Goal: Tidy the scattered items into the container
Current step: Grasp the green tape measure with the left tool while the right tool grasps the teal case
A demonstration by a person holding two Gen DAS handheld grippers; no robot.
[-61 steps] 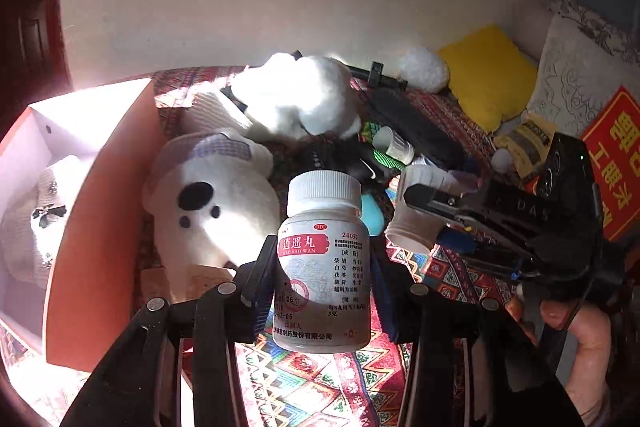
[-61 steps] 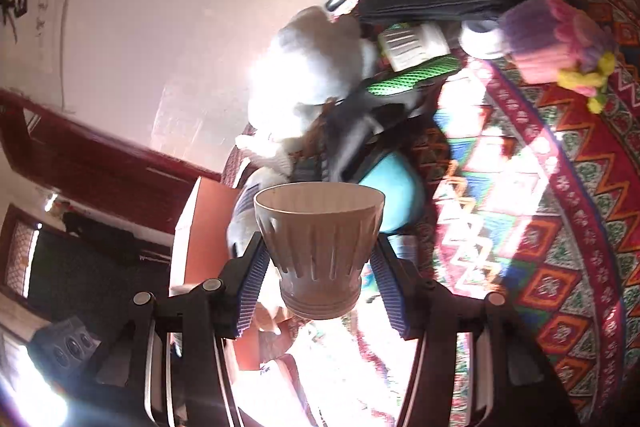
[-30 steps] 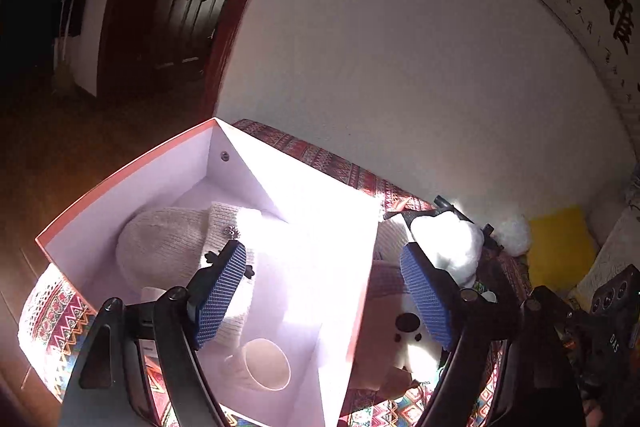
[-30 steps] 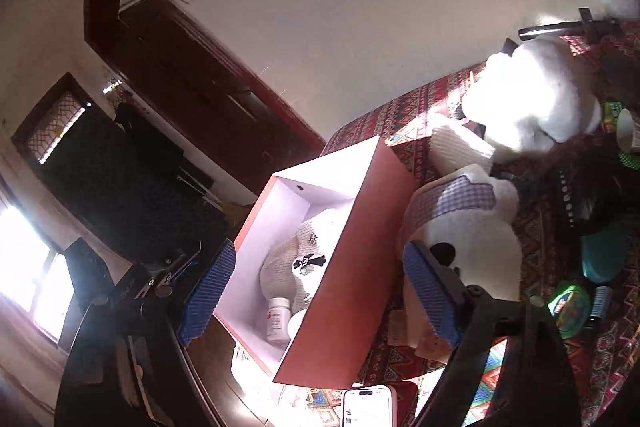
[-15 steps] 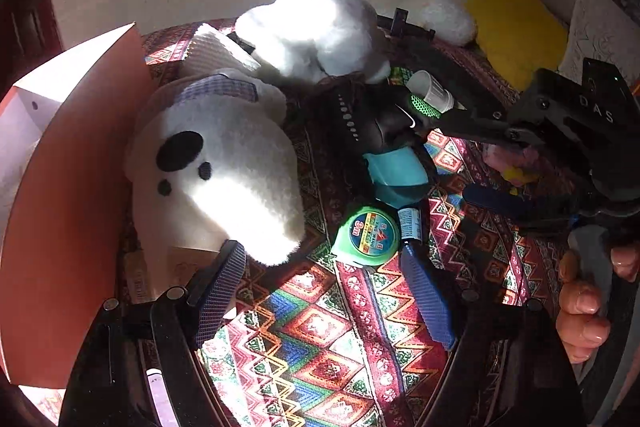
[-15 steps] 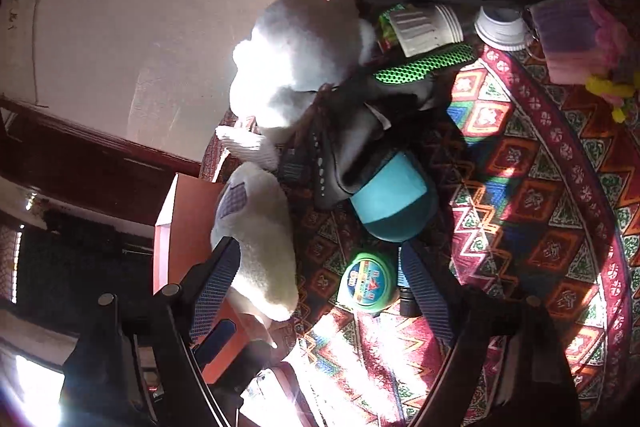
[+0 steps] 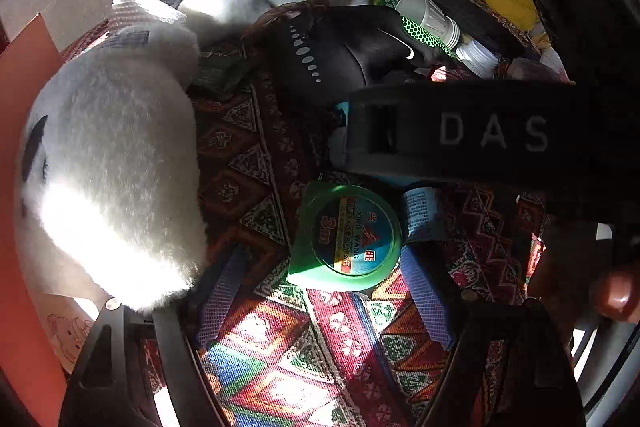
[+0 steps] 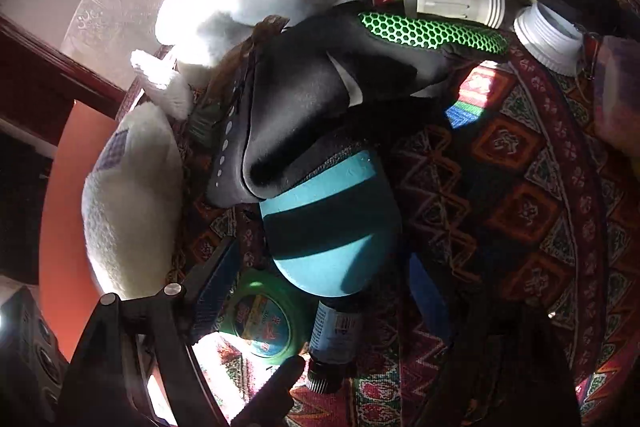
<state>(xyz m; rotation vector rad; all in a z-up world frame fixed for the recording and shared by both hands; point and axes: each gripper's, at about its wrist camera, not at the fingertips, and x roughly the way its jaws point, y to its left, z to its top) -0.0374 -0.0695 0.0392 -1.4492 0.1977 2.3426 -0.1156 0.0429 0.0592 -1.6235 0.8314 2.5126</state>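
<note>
My left hand-held gripper (image 7: 326,301) is wide open, empty; I should slide around the round green tape measure (image 7: 347,237) evenly.

The left gripper (image 7: 326,291) is wide open and holds nothing; a green tape measure (image 7: 347,238) lies on the bright patterned cloth (image 7: 288,379) between its blue pads (image 7: 425,293); a big white plush toy (image 7: 114,171) lies to the left, beside the orange box wall (image 7: 20,131); the right gripper (image 7: 460,133) crosses just above the tape.
</note>
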